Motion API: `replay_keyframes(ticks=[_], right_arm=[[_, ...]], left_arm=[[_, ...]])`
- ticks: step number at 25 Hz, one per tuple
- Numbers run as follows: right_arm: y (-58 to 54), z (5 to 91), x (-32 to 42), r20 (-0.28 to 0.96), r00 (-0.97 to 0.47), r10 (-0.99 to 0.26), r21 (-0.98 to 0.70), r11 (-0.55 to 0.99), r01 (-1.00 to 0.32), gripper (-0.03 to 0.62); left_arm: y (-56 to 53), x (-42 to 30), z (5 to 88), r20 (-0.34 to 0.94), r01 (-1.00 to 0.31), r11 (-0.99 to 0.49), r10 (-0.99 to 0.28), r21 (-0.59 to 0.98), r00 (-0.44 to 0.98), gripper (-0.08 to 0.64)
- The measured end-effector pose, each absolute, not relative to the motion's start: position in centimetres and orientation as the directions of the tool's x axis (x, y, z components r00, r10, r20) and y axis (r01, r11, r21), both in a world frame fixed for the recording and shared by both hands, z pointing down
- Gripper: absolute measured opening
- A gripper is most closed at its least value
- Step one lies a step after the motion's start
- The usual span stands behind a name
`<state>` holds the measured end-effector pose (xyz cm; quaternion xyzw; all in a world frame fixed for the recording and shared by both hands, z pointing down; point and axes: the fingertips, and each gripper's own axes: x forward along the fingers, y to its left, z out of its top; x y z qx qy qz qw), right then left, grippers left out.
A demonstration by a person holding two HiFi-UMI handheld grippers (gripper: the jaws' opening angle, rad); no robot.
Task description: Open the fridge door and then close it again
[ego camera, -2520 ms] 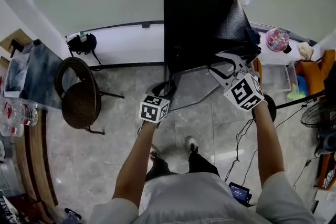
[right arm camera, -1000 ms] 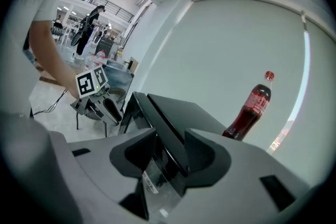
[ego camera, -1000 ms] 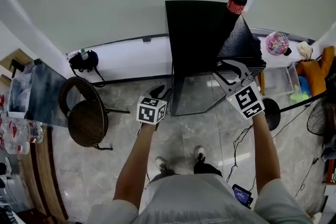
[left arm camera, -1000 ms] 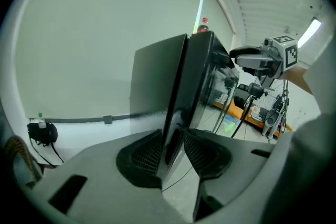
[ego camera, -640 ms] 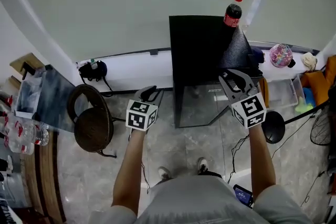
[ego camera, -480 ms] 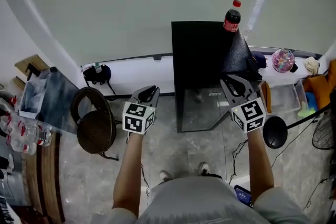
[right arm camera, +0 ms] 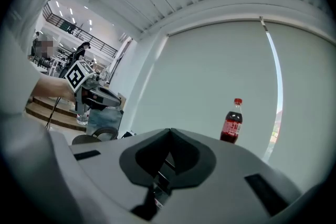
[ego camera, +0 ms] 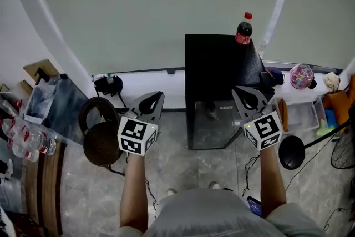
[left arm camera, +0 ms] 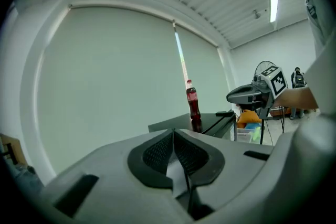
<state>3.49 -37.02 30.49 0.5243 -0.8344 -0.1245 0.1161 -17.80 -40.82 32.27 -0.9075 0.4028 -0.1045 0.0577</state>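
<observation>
The black mini fridge (ego camera: 213,69) stands against the wall, and its glass door (ego camera: 213,126) lies flat against the front. A cola bottle (ego camera: 243,29) stands on its top, also seen as the bottle (left arm camera: 193,107) and the bottle (right arm camera: 231,122). My left gripper (ego camera: 155,97) hangs in the air left of the fridge. My right gripper (ego camera: 242,92) is held in front of the fridge's right edge. Neither touches the fridge. Both pairs of jaws have just been closing and are shut with nothing between them, as the left gripper (left arm camera: 173,131) and the right gripper (right arm camera: 169,131) show close up.
A round brown chair (ego camera: 100,131) stands left of the fridge, with a glass-topped table (ego camera: 52,104) and water bottles (ego camera: 22,141) beyond it. Right of the fridge are a clear bin (ego camera: 302,114), a pink ball (ego camera: 302,76) and a black round stand base (ego camera: 292,152). Cables lie on the floor.
The fridge door, swung open at first, now lies against the front. Both grippers have risen away from the fridge, the left one more, and their jaws have gone from open to shut.
</observation>
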Motion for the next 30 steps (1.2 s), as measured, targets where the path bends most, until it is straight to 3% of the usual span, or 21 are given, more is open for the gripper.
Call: replay_keyframes(ticks=[12, 30], right_arm=[[-36.2, 26.6, 2.2, 0.029, -0.457, -0.889, 0.387, 0.431, -0.815, -0.003], [-36.4, 27.8, 1.3, 0.054, -0.471, -0.880, 0.393, 0.453, -0.800, -0.003]], left_arm=[[-38.4, -17.1, 26.4, 0.046, -0.715, -0.646, -0.749, -0.267, 0.660, 0.012], [-38.3, -17.5, 26.9, 0.066, -0.715, -0.646, -0.752, -0.266, 0.655, 0.014]])
